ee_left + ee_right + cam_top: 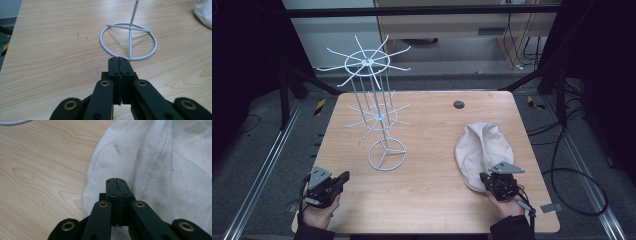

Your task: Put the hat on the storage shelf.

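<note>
The right gripper [116, 180] is held over the white cap [160, 167], jaws together, probably for grasping; the left gripper [119, 59], jaws together, is rested near the wire stand [128, 41].

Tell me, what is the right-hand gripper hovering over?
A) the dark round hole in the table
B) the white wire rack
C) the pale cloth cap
C: the right gripper, jaws shut, sits over the near edge of the pale cloth cap; the white wire rack stands across the table.
</note>
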`<act>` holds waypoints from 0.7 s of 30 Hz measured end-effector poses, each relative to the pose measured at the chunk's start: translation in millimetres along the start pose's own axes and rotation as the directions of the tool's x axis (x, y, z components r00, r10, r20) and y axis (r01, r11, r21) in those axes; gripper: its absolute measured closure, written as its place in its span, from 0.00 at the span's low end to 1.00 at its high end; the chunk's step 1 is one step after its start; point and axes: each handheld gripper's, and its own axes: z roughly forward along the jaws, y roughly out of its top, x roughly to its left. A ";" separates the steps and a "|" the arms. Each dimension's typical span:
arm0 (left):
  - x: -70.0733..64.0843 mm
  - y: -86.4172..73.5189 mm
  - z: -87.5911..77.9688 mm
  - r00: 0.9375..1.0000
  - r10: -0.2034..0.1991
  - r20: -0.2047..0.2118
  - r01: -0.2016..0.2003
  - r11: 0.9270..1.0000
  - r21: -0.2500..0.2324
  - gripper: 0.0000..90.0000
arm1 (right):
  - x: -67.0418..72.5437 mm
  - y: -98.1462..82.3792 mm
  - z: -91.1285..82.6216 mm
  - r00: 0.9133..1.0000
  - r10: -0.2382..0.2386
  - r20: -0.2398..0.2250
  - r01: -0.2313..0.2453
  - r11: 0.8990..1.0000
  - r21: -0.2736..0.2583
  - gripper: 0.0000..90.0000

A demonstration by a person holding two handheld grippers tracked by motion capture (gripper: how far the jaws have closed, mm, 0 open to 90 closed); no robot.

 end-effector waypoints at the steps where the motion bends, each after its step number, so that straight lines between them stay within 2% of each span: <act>1: -0.1 -0.1 0.0 1.000 0.001 -0.001 -0.001 1.000 0.002 0.99 | -1.8 -1.1 -1.4 1.000 -0.001 0.010 0.001 1.000 0.001 1.00; 3: 0.3 -0.3 0.7 1.000 0.001 -0.004 -0.001 1.000 0.005 0.99 | -6.1 -3.2 -4.4 0.999 0.002 0.032 -0.002 1.000 0.006 1.00; 9: 1.5 -0.6 0.7 1.000 0.002 -0.012 -0.002 1.000 0.002 0.98 | -7.8 -1.6 -9.7 1.000 0.014 0.022 -0.014 1.000 0.003 0.95; 15: 6.4 -1.4 3.8 1.000 -0.006 -0.030 0.006 1.000 0.013 0.95 | -9.2 13.4 -28.6 0.999 0.034 0.038 -0.032 0.997 -0.066 0.85; 21: 11.8 -1.7 5.7 0.999 -0.007 -0.051 0.008 1.000 0.017 0.89 | -15.4 30.7 -36.9 0.996 0.049 0.072 -0.043 0.995 -0.086 0.77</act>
